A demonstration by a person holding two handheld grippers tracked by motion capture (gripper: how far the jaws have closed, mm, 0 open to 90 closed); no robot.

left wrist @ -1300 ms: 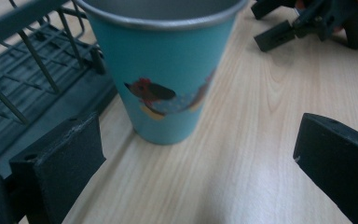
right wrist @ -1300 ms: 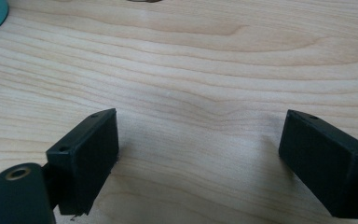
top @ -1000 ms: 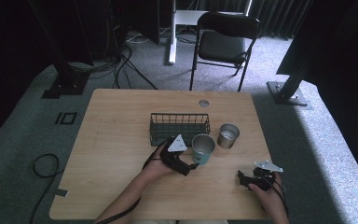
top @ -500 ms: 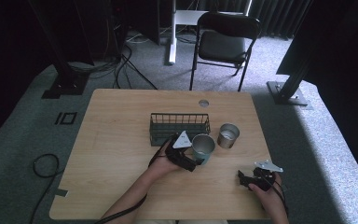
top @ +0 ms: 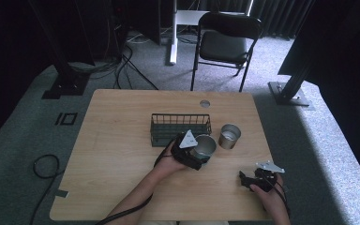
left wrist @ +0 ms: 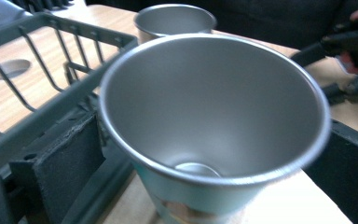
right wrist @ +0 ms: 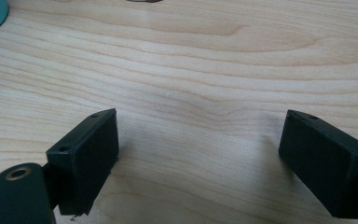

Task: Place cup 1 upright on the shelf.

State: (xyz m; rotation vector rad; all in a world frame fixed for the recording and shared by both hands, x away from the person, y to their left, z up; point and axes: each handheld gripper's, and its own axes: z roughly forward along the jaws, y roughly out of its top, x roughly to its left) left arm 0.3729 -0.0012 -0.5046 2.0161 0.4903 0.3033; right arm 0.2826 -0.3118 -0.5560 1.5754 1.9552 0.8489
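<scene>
- I read the left gripper as clamped on the teal cup: in the left gripper view one black pad presses the cup wall on the left, and the other jaw bears against it on the right.
- The teal cup has a bright metal interior and a teal outer wall. Its mouth is tipped toward the camera in the left gripper view.
- In the high view I see the teal cup near the middle of the table, just in front of the wire basket at its right end.
- The wire basket is dark green and lies directly left of the cup in the left gripper view. I cannot tell whether cup and basket touch.
- A second metal cup stands upright on the table, right of the teal cup and slightly farther away. It stands apart from the basket.
- I read the right gripper as spread wide with nothing between its jaws. In the right gripper view its two black pads sit low over bare wood.
- The right gripper is at the near right part of the table, well apart from both cups.
- A small round hole sits in the table near its far edge.
- A black folding chair stands on the grey floor beyond the table.
</scene>
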